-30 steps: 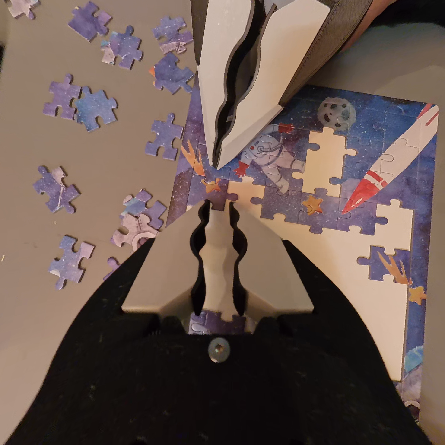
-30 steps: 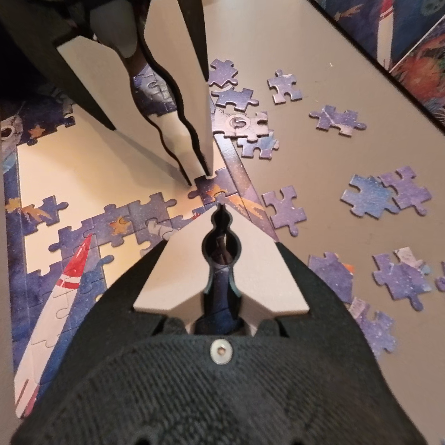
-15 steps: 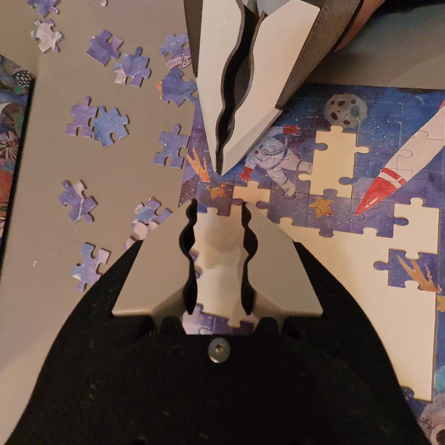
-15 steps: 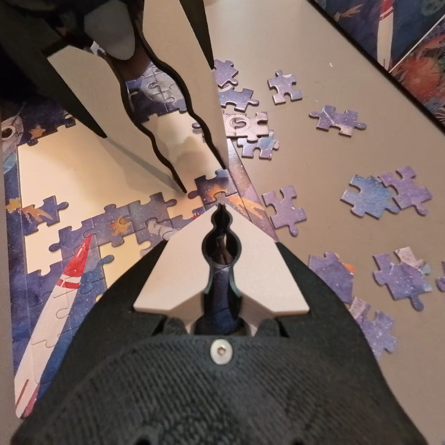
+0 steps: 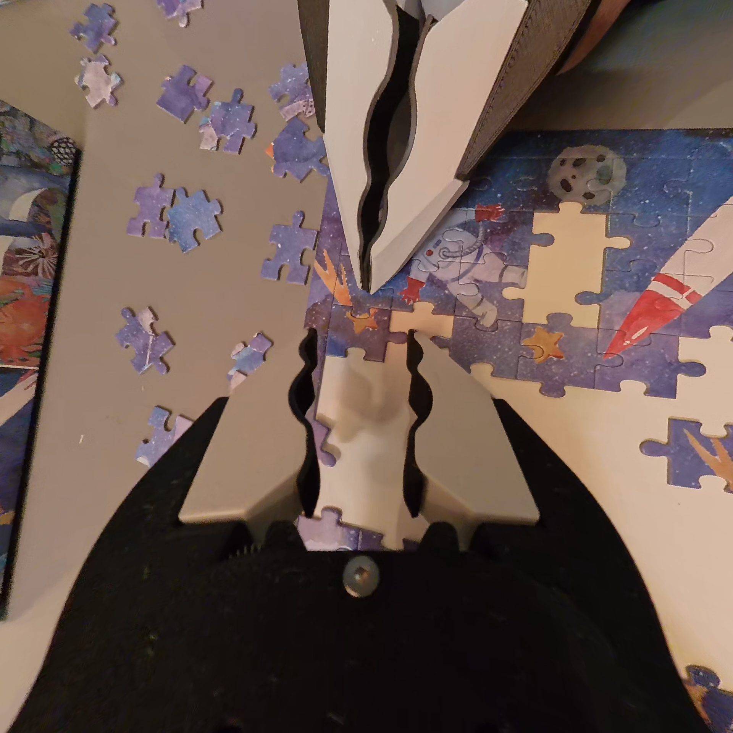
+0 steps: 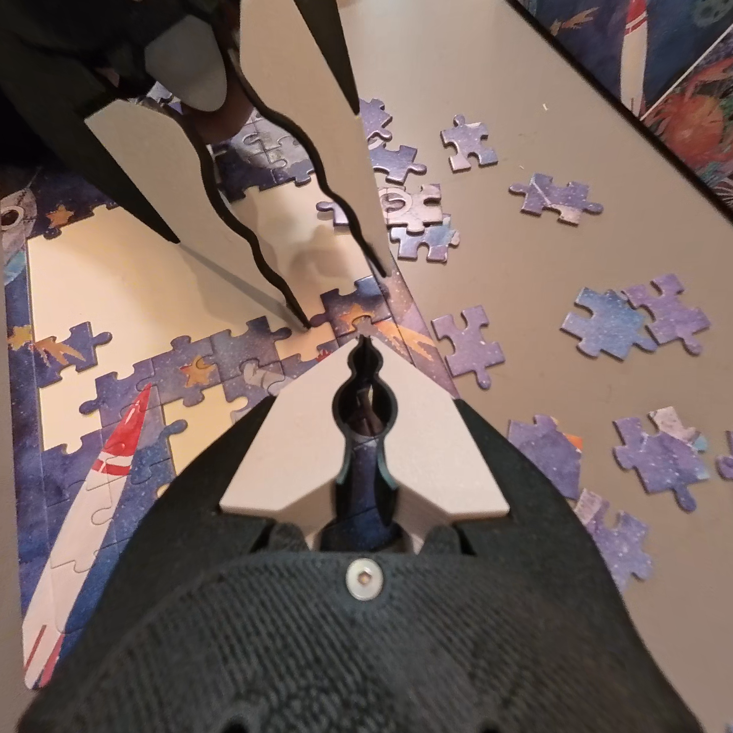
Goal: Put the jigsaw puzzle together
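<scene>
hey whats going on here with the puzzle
A person works two handheld grippers over a half-built space puzzle on a grey table. The left gripper is open, holding nothing, straddling a placed star piece. The right gripper is shut, its tips down at that piece's edge. Loose pieces lie beside the board.

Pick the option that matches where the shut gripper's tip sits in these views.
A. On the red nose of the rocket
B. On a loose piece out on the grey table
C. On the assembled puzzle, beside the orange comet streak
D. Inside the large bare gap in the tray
C: the right gripper, jaws together, points down onto joined pieces of the puzzle next to the orange comet streak, away from the rocket.
</scene>
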Available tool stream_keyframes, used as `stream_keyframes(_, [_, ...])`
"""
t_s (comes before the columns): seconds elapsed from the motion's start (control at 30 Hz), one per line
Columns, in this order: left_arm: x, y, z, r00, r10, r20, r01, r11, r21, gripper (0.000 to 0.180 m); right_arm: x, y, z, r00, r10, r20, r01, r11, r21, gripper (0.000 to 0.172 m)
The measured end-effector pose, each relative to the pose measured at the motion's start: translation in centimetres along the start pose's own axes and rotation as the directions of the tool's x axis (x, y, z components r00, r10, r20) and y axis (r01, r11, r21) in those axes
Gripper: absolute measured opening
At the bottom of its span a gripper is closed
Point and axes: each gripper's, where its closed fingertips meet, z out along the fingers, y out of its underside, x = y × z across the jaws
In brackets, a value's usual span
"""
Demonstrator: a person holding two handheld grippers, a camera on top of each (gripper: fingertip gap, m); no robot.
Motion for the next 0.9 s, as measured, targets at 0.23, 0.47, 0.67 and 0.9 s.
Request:
stream_keyframes(0.23, [-0.4, -0.4, -0.3, 0.997, 0.051, 0.059, -0.052, 0.999, 0.01, 0.047, 0.1, 0.0, 0.0, 1.0, 0.002, -0.003, -0.002, 1.0, 0.001, 0.0])
stream_keyframes(0.47, [-0.7, -1.5, -1.3, 0.995, 0.06, 0.081, -0.065, 0.995, 0.072, 0.041, 0.2, 0.1, -0.1, 1.0, 0.005, -0.004, -0.005, 1.0, 0.002, 0.0])
stream_keyframes(0.67, [-0.3, -0.8, -1.1, 0.997, 0.07, 0.045, -0.072, 0.997, 0.037, 0.041, 0.2, 0.1, -0.1, 1.0, 0.004, -0.005, -0.004, 1.0, 0.001, 0.0])
stream_keyframes(0.9, [0.7, 0.7, -1.0, 0.993, 0.109, -0.035, -0.11, 0.994, -0.028, 0.034, 0.1, 0.1, -0.1, 1.0, 0.001, -0.006, -0.001, 1.0, -0.001, 0.0])
